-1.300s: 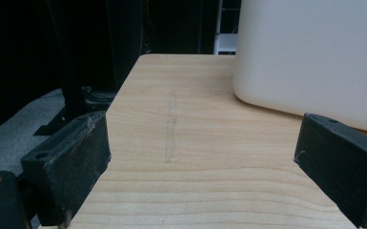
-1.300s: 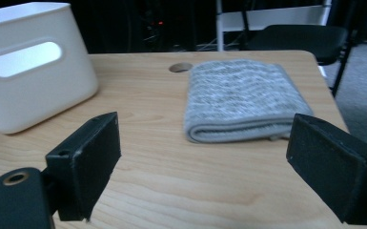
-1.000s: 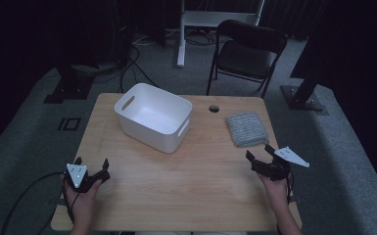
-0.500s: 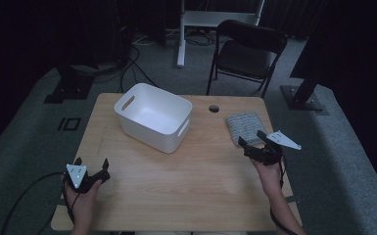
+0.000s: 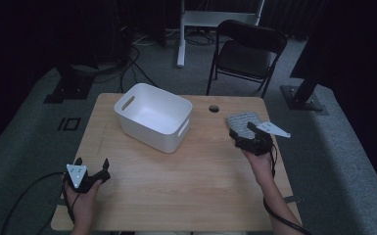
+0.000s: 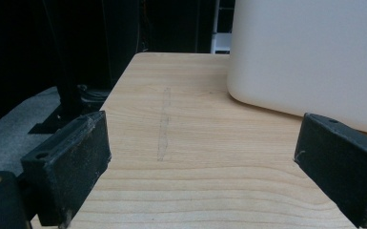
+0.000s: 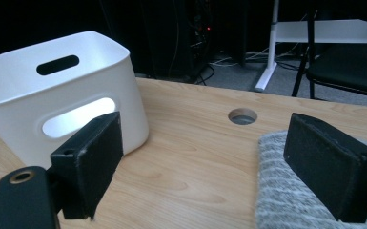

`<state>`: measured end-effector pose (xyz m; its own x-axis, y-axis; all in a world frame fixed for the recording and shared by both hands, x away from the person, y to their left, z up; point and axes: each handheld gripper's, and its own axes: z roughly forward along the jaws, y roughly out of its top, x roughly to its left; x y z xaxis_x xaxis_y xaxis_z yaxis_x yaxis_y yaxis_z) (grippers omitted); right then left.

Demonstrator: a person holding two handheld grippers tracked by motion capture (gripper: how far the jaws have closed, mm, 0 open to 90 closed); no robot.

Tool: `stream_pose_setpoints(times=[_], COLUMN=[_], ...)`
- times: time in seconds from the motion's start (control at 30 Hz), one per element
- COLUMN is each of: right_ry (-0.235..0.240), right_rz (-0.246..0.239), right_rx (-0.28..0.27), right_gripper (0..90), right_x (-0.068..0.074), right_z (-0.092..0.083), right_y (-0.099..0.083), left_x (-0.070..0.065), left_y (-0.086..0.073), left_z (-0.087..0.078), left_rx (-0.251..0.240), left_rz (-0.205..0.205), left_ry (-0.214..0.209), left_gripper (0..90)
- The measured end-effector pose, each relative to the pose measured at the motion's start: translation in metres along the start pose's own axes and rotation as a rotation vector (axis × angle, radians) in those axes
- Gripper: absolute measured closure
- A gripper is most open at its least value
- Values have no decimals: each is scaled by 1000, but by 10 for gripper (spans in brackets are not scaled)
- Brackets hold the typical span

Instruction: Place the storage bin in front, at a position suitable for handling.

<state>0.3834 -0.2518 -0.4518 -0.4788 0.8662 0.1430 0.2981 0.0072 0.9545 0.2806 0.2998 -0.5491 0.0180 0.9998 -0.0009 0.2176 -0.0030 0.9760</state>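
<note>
Table (image 5: 186, 181) bearing a white bin (image 5: 153, 116), ahead of the left tongs (image 5: 92, 169), wide open and empty. Folded grey cloth (image 7: 286, 191) lies just under the right tongs (image 5: 240, 131), open, one jaw above it, gripping nothing.

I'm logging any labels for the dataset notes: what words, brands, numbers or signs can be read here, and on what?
None can be read.
White bin: plain walls, no print.
Grey folded cloth: woven stripes, no tag in sight.
Wooden table: bare wood grain.
Left gripper and right gripper: no markings legible.
</note>
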Motion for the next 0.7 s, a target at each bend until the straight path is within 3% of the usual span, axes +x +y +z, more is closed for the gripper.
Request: stream_pose_setpoints(times=[0.47,0.7], right_ry=[30,68], right_rz=[-11,-14], right_rx=[13,39], right_gripper=[127,127], right_x=[11,19], right_z=[26,49], right_y=[15,25], left_x=[-1,-1], left_y=[0,0], left_z=[0,0], left_rx=[-4,-8], left_rz=[5,6], left_ry=[-2,2], left_gripper=[45,45])
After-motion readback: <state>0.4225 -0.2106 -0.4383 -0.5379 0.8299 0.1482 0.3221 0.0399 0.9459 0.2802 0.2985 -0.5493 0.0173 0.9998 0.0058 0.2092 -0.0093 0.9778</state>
